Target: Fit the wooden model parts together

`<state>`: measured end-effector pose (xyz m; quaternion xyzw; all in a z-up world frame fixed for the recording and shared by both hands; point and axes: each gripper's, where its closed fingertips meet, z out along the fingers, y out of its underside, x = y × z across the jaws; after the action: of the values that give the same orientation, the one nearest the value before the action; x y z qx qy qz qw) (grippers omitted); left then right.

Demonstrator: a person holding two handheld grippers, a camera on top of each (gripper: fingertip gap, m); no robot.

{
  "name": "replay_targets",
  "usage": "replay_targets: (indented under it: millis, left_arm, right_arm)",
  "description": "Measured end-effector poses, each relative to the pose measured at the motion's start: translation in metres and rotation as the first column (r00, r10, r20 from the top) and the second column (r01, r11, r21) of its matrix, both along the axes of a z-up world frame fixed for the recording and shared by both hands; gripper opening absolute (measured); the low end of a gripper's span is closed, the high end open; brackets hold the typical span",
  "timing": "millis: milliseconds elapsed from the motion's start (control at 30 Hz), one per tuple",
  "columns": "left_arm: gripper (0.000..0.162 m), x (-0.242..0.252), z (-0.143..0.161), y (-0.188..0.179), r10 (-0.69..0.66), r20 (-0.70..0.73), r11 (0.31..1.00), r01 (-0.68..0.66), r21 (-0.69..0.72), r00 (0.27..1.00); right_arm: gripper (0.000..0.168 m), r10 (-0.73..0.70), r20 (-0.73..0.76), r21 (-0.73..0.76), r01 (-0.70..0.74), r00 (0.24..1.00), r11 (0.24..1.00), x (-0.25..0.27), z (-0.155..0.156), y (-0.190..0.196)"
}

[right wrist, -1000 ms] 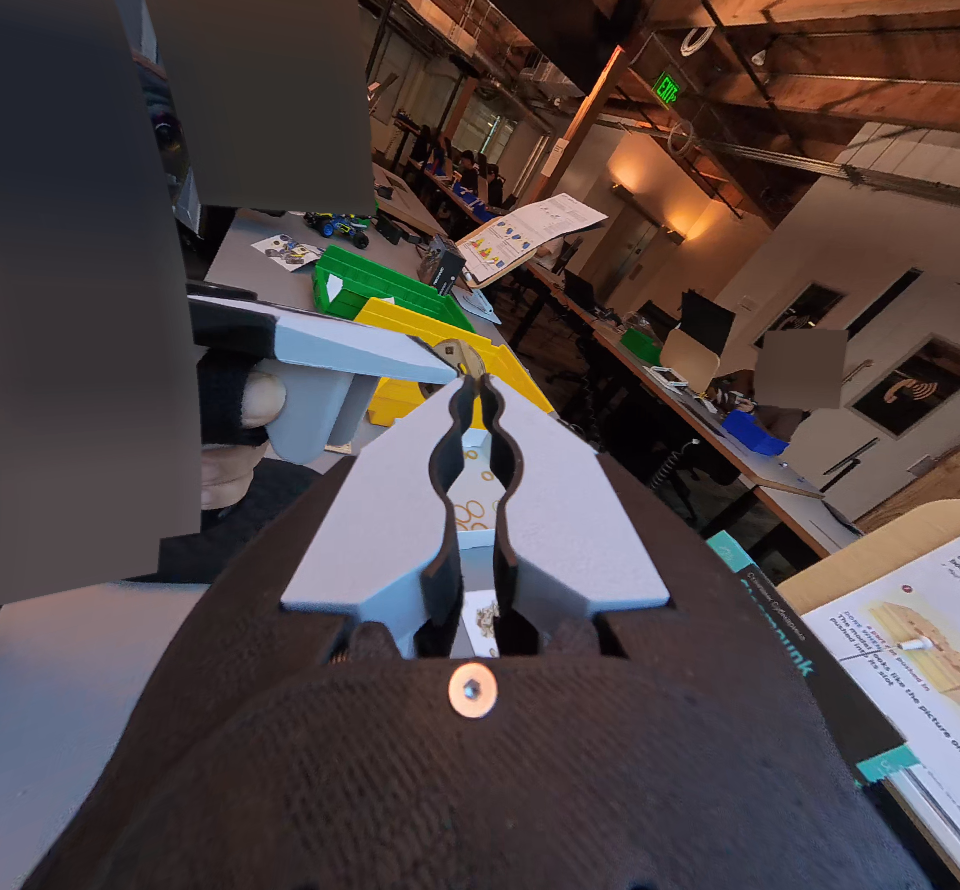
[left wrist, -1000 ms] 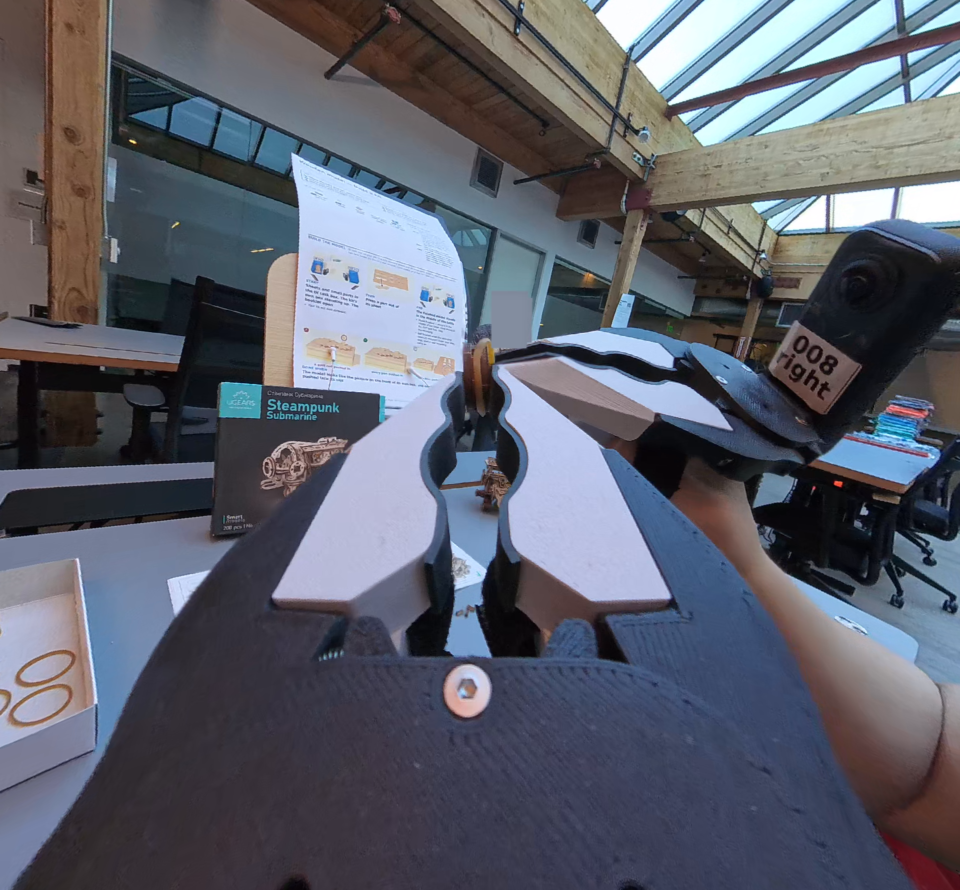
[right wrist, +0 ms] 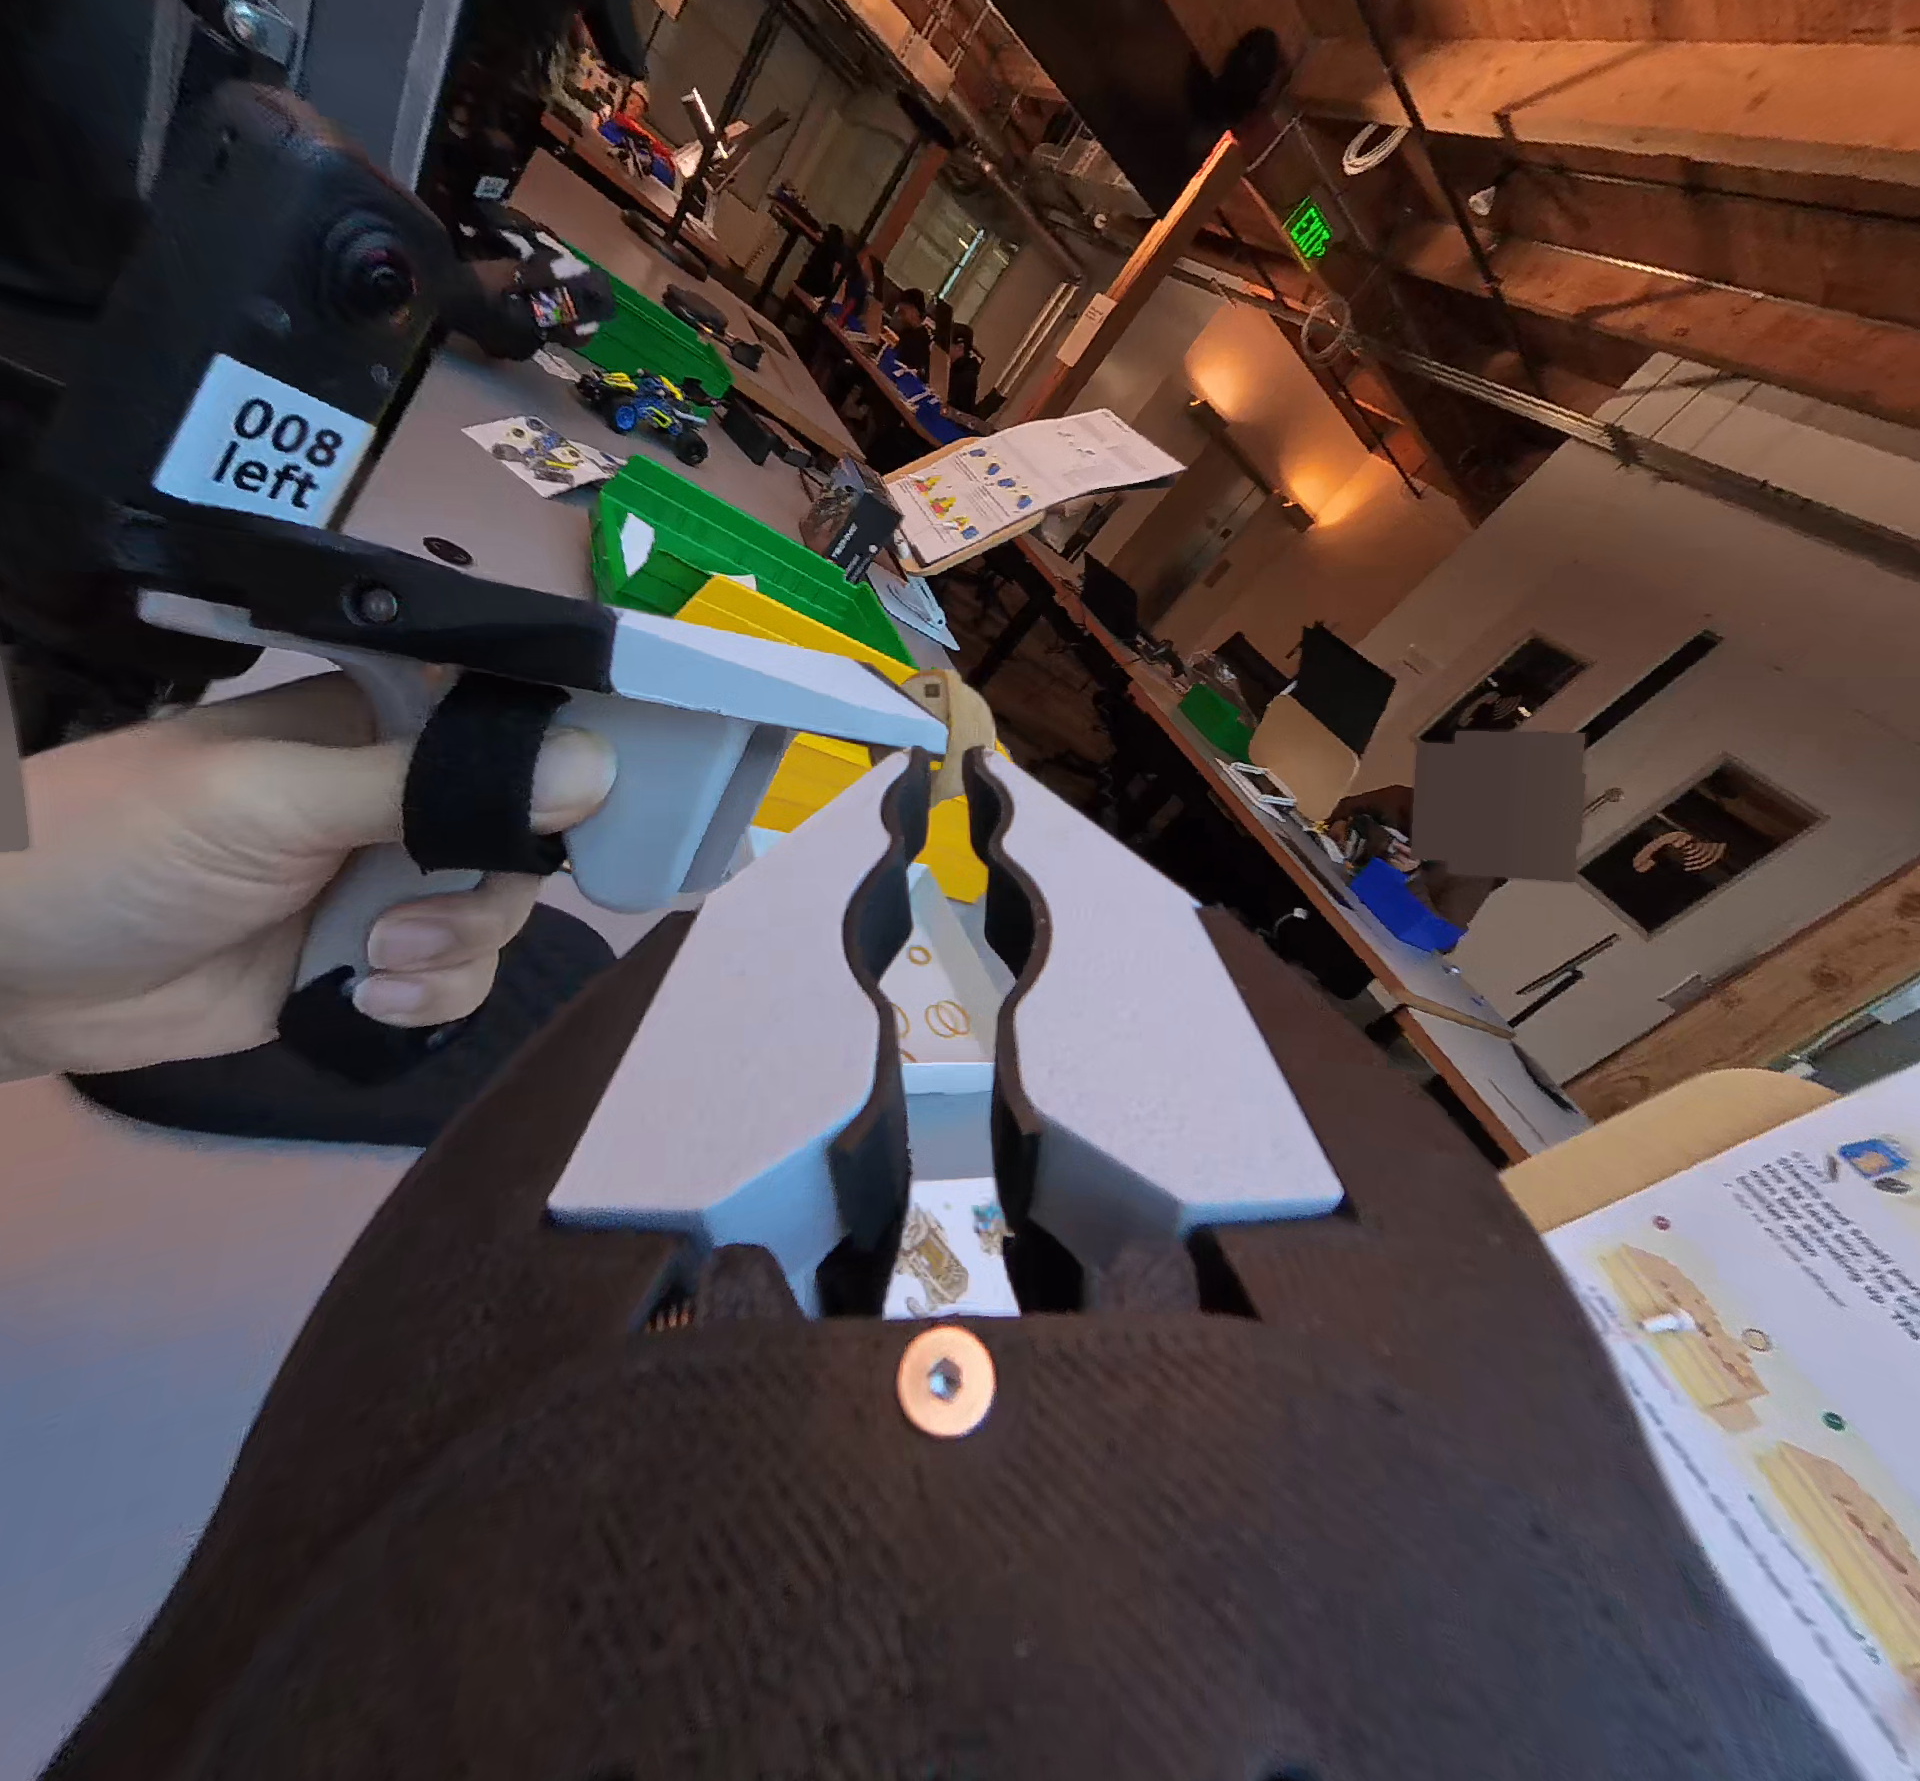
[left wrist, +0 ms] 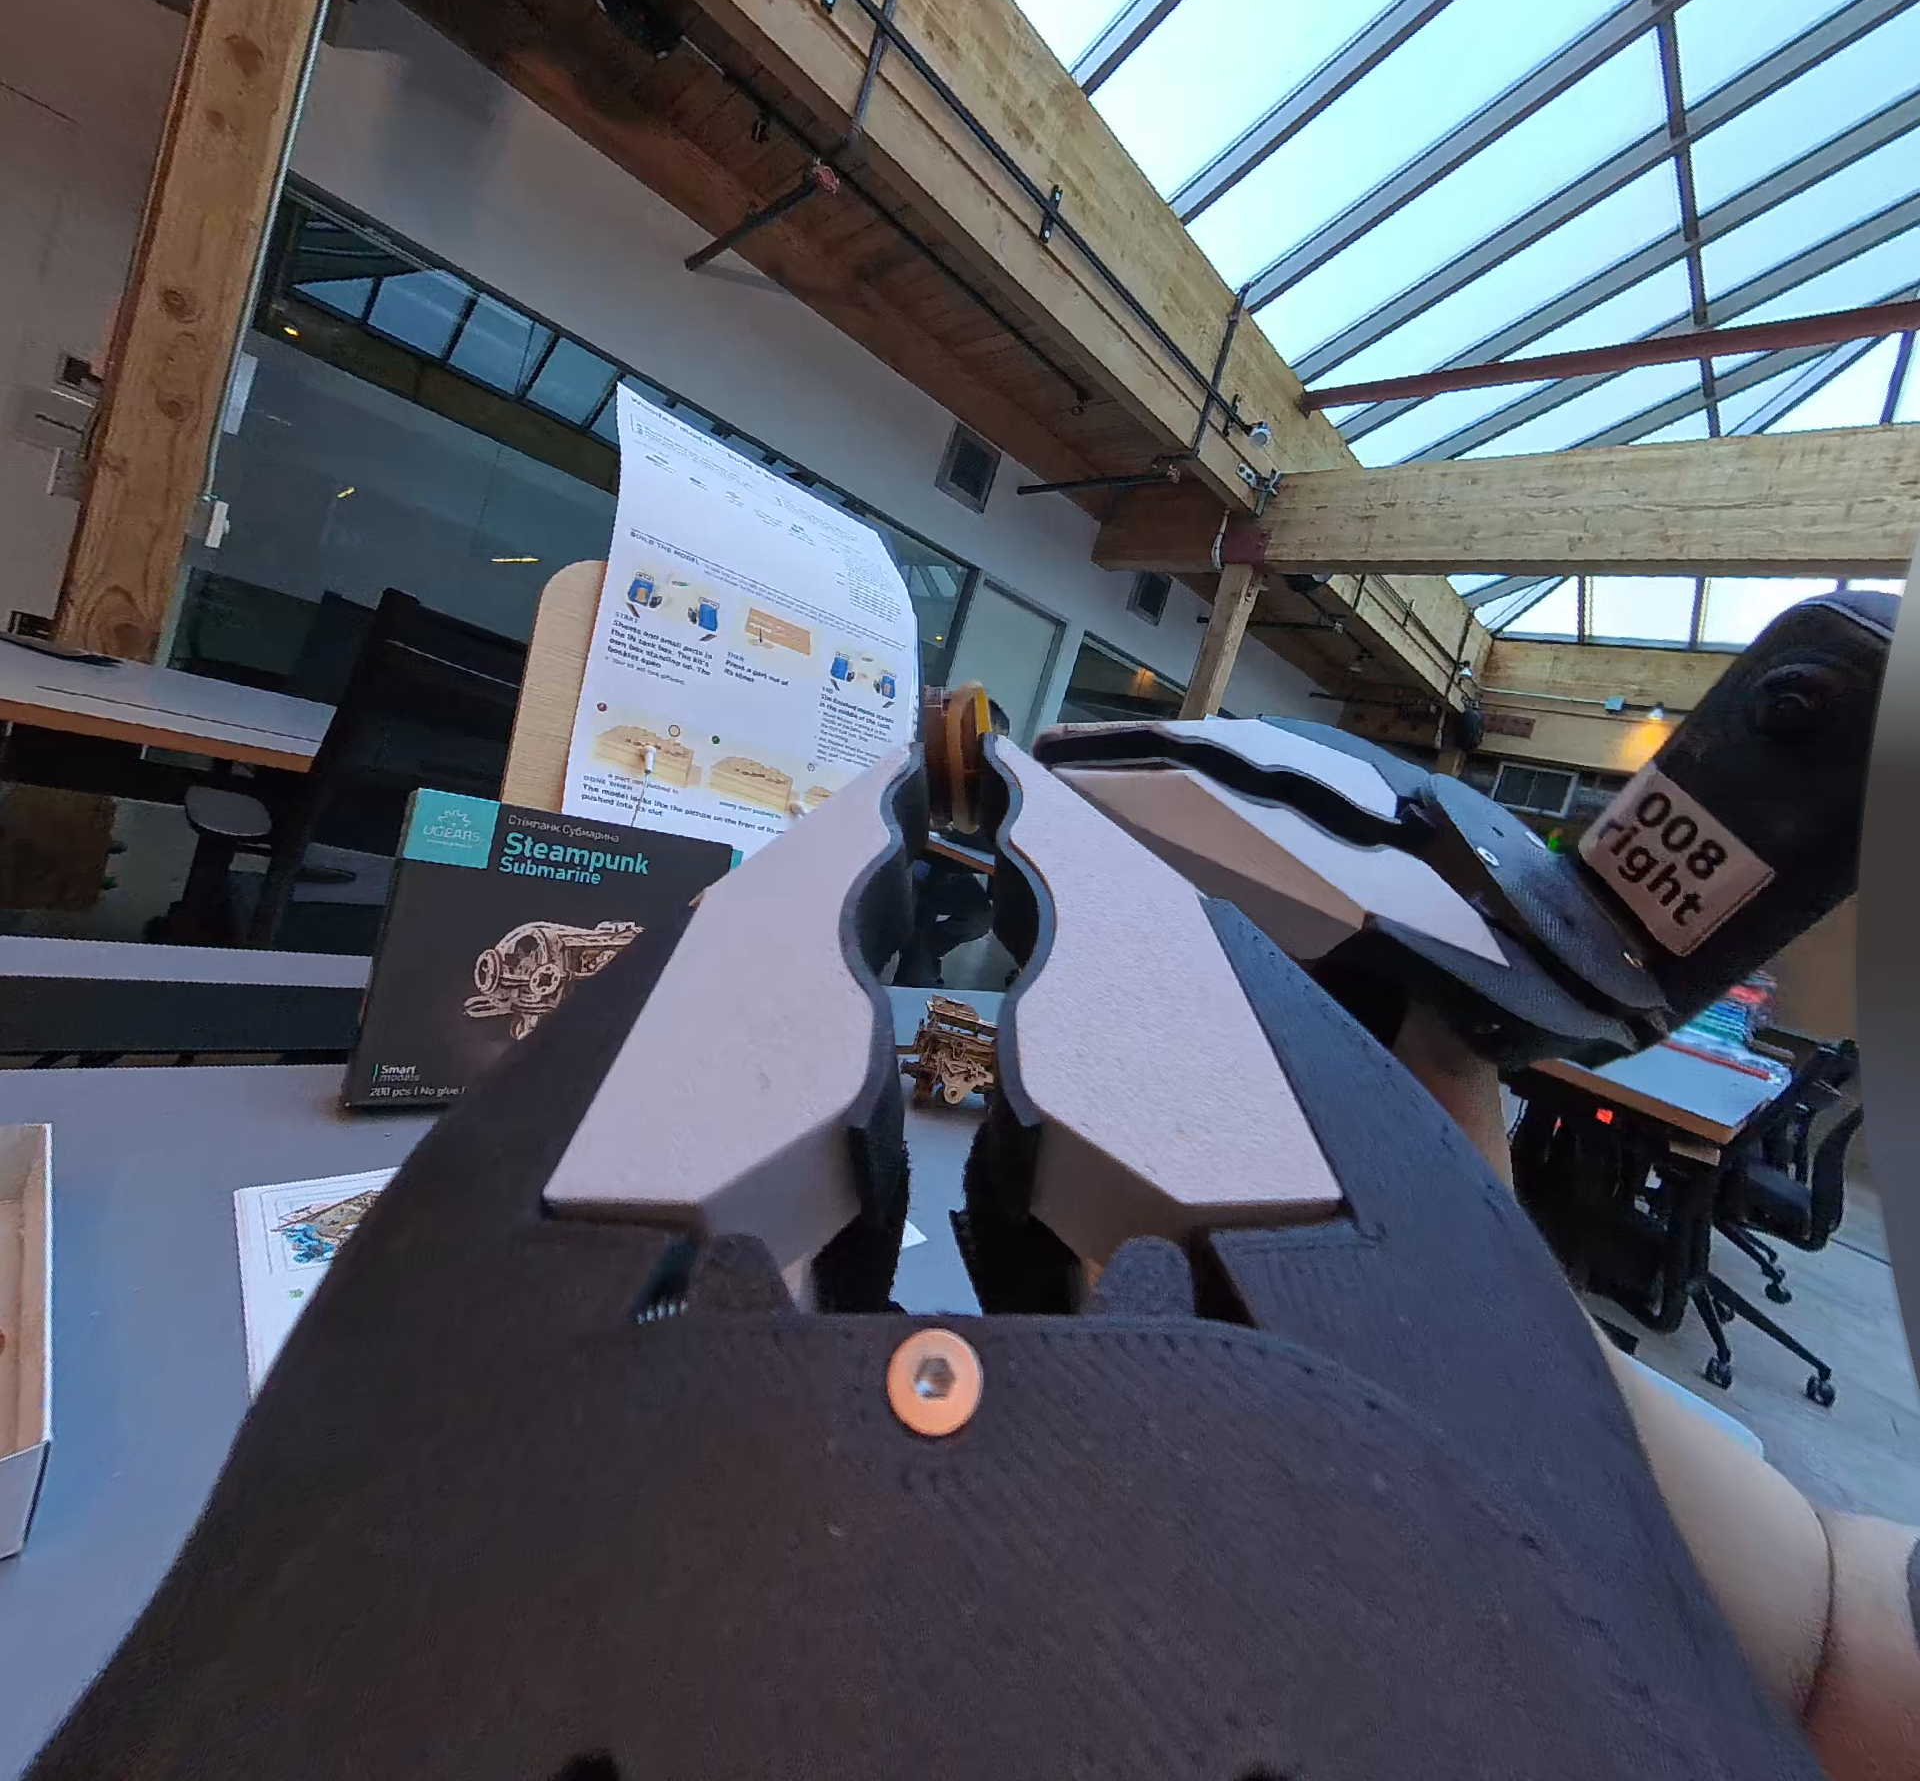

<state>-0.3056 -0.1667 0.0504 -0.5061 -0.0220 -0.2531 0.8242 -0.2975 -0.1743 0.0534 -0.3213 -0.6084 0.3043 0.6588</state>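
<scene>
My left gripper [left wrist: 951, 760] is shut on a small round wooden part [left wrist: 958, 744], held up in the air above the grey table [left wrist: 156, 1212]. My right gripper [right wrist: 940, 767] is shut on a pale wooden part [right wrist: 954, 723] at its tips. The right gripper shows in the left wrist view [left wrist: 1049, 744], coming in from the right with its tips against the round part. The left gripper shows in the right wrist view [right wrist: 930, 729], coming in from the left and touching the pale part. I cannot tell whether the parts are joined.
A small wooden model [left wrist: 951, 1051], a dark product box [left wrist: 540, 942] and an instruction sheet [left wrist: 748, 651] on a board stand behind. A white tray [left wrist: 21, 1316] is at the left. A picture card [left wrist: 312, 1243] lies flat. Yellow [right wrist: 831, 781] and green [right wrist: 727, 557] bins lie beyond.
Both grippers stay shut with their tips together. The right wrist view has rolled and pulled back, so more of the left gripper and the hand on it shows.
</scene>
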Motion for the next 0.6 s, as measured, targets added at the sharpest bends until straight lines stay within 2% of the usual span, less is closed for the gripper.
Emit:
replay_targets:
  millis: [33, 167, 600]
  left_arm:
    - [0.006, 0.0015, -0.0004, 0.0014, -0.003, 0.003, 1.000, 0.003, -0.004, 1.000]
    - [0.006, 0.0062, 0.0005, 0.0026, -0.012, 0.015, 1.000, 0.012, 0.001, 1.000]
    - [0.006, 0.0086, 0.0015, 0.0022, -0.015, 0.004, 1.000, 0.015, -0.004, 1.000]
  right_arm:
    - [0.005, -0.023, 0.006, 0.030, 0.022, 1.000, 0.999, -0.0015, -0.0020, 0.0008]
    - [0.004, -0.087, 0.002, 0.098, 0.086, 0.996, 0.991, -0.0028, -0.0043, 0.0069]
    - [0.000, -0.052, 0.014, 0.010, 0.052, 0.999, 0.999, -0.0013, -0.0027, 0.0064]
